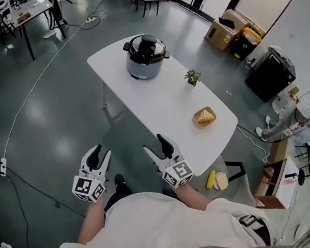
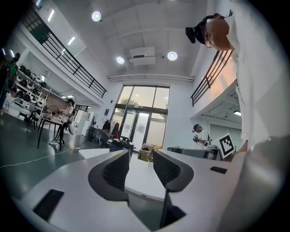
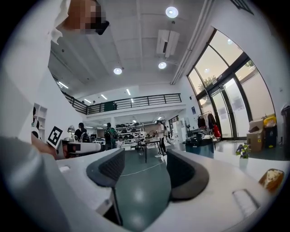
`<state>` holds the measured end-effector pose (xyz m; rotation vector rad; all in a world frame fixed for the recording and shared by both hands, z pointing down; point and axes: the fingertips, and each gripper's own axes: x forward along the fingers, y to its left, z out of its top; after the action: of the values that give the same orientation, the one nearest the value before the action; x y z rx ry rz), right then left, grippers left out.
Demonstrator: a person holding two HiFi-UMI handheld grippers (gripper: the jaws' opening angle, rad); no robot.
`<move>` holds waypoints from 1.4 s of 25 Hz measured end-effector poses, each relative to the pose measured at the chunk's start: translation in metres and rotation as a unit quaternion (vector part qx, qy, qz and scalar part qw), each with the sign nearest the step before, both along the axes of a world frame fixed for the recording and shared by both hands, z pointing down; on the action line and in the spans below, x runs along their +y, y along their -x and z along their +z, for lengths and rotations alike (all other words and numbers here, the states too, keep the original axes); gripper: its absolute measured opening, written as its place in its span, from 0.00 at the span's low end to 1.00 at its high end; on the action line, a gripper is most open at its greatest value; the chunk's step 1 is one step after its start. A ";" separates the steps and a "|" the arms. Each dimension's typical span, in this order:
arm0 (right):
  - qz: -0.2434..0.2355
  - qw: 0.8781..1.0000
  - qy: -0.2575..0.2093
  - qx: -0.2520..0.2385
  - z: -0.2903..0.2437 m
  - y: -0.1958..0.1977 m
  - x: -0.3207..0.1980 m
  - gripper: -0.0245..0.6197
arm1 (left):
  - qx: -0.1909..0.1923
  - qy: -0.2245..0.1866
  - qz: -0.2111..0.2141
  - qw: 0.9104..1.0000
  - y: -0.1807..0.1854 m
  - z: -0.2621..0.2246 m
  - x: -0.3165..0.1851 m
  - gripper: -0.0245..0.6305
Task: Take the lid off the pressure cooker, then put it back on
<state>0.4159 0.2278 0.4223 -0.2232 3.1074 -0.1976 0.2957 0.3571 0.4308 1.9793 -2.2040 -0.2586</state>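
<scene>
Before the first step: both grippers released and empty, cooker untouched at the table's far end

The left gripper (image 1: 99,155) hangs off the table (image 1: 159,114), short of its near long edge, jaws apart with nothing between them; the right gripper (image 1: 155,145) hovers at that same edge, likewise spread and holding nothing. The pressure cooker (image 1: 146,57) stands well apart from both, near the table's far left corner, its black lid (image 1: 145,48) seated on top. Removing the lid looks unstarted; the next move calls for a long reach to the lid's handle, probably a twist before lifting. No brand or label is legible on the cooker; the only print is the square markers on the gripper cubes
</scene>
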 end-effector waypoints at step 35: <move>0.109 0.993 0.020 -0.034 -0.014 0.274 -0.261 0.50 | 0.015 0.017 0.074 0.997 0.311 -0.017 -0.259 0.27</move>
<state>0.1423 -0.0334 0.4080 -0.5424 2.9843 -0.2561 -0.0149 0.0976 0.4140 2.0939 -2.0179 -0.2282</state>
